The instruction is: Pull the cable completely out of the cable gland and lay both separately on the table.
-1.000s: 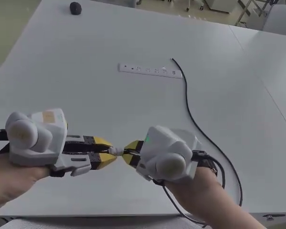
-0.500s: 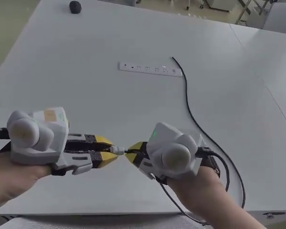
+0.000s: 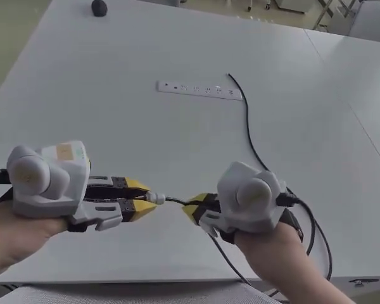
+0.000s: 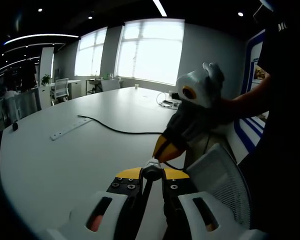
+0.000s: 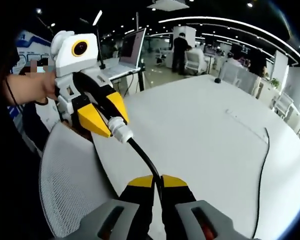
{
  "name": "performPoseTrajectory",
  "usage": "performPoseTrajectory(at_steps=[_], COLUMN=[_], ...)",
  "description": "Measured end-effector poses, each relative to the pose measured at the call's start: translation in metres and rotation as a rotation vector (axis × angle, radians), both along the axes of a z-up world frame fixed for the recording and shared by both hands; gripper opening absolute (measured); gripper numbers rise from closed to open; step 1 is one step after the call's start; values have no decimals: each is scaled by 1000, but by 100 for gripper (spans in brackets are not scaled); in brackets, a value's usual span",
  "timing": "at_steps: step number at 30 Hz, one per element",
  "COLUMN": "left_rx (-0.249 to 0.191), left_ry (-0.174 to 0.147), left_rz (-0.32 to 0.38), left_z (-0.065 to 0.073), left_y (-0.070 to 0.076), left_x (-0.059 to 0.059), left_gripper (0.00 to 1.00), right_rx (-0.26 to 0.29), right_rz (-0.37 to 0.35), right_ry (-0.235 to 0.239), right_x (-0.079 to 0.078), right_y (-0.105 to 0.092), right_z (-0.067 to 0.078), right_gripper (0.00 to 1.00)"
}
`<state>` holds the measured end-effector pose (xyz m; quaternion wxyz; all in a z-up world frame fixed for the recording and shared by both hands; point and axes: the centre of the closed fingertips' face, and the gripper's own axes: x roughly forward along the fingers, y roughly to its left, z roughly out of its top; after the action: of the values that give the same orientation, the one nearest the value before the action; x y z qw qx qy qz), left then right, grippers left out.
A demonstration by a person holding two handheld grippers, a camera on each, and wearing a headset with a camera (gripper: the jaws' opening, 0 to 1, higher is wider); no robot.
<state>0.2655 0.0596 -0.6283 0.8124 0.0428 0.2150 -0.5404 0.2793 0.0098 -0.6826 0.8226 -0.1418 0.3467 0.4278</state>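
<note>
- Clamping the white cable gland (image 3: 156, 198) between their tips, the left gripper (image 3: 145, 201) fingers are closed on it.
- Right gripper (image 3: 191, 209) fingers pinch the black cable (image 3: 175, 201).
- The cable spans the gap between both fingertip pairs, one end inside the gland.

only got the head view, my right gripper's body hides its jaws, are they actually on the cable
Observer: Yes. The right gripper view shows the right gripper shut on the black cable.
Operator: is the cable out of the gland
Observer: Not yet. In that view the cable runs straight into the white gland, which the left gripper pinches.
Operator: whats behind the gland there
Observer: A white mesh chair back, beside the table edge.
</note>
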Motion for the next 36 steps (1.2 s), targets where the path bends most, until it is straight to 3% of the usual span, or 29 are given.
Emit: performPoseTrajectory(at_steps=[3, 7, 11, 17, 28, 31, 32, 34, 36], left_rx=[-1, -3, -6, -5, 2, 1, 5, 4, 5], left_ry=[-1, -1, 1, 1, 2, 6, 6, 7, 7], left_rz=[2, 3, 4, 1, -8, -13, -16, -16, -16], left_z=[1, 1, 1, 2, 1, 1, 0, 1, 0], left_y=[1, 0, 0, -1, -2, -3, -3, -3, -3], left_x=[0, 1, 1, 3, 4, 4, 4, 4, 5], left_gripper=[15, 15, 15, 15, 15, 15, 15, 15, 15], right_rx=[19, 57, 69, 72, 44, 54, 44, 0, -8], right_rz=[-67, -125, -160, -174, -105, -75, -70, -42, 30], right_ry=[64, 116, 143, 147, 65, 34, 14, -72, -125], right_x=[0, 2, 4, 5, 7, 7, 8, 14, 11], right_y=[-7, -13, -17, -18, -20, -15, -13, -10, 3], right_z=[-8, -12, -15, -16, -15, -8, -4, 7, 19], right_gripper=[0, 0, 0, 0, 2, 12, 19, 33, 30])
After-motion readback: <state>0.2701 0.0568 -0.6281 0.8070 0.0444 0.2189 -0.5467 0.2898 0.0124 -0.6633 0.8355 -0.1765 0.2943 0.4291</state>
